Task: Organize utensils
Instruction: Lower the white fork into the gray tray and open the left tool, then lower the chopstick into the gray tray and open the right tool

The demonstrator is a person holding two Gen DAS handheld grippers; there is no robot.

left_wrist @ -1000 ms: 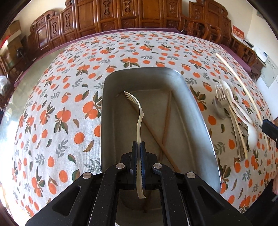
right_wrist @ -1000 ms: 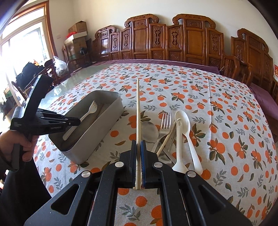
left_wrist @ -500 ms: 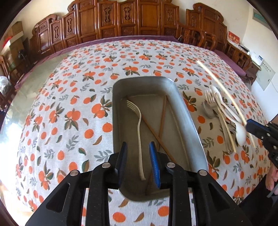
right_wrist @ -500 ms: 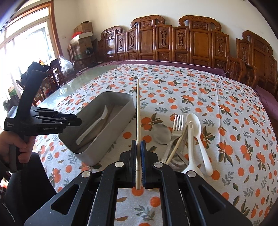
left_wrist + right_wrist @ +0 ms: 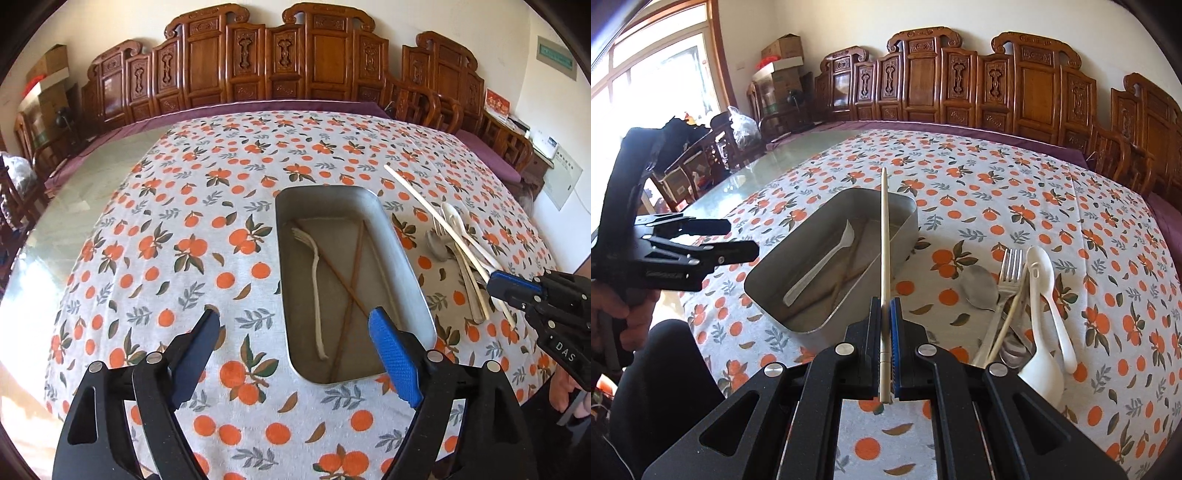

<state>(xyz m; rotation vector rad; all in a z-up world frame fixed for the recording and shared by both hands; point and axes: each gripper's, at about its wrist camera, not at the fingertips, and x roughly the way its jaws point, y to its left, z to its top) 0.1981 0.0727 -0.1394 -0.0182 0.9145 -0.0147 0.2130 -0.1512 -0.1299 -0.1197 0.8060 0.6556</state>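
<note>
Left wrist view: the left gripper [image 5: 295, 328] has just been opening; its jaws stand wide apart with nothing between them, above the near end of the metal tray [image 5: 406, 258]. In the tray lie a white plastic fork [image 5: 315, 280] and brown chopsticks [image 5: 351, 280]. At three o'clock, the right gripper [image 5: 885, 332] is clamped on a pale chopstick [image 5: 884, 236]. Beside the tray at four o'clock in the right wrist view sit a metal fork [image 5: 1010, 273] and white spoons [image 5: 1039, 273].

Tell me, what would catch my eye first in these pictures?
Probably the tablecloth, covered in bright oranges, with the metal tray on it holding a white plastic fork and brown chopsticks. In front, the right gripper pinches a pale chopstick, while the left gripper stands open and empty.
</note>
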